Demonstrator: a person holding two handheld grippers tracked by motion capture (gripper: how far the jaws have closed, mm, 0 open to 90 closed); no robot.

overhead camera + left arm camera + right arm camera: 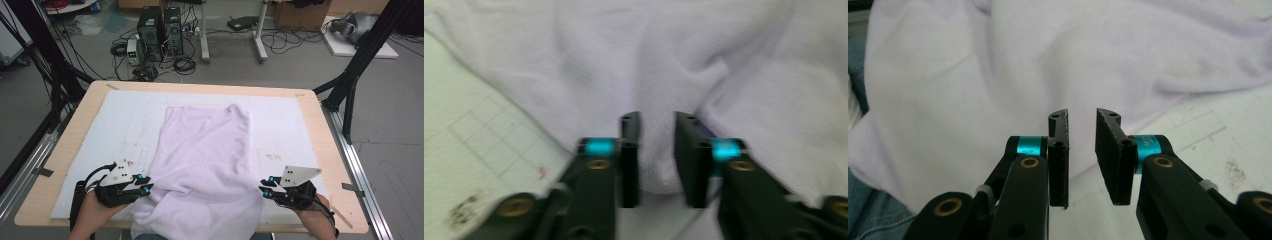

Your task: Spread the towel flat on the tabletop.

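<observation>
Now at the towel's (pixel 205 165) near corners.
Left tongs (pixel 146 184) and right tongs (pixel 266 187) spread, nothing pinched, flanking it for a fold.

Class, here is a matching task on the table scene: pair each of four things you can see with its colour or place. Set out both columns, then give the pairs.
Things:
1. towel
2. left gripper
3. right gripper
4. computer towers

Colour or place:
A. on the floor beyond the table's far edge
B. at the cloth's right edge, near the table's front
C. pale lilac, lying along the middle of the white mat
D. at the cloth's left edge, near the table's front

Pairs: 1-C, 2-D, 3-B, 4-A
</observation>
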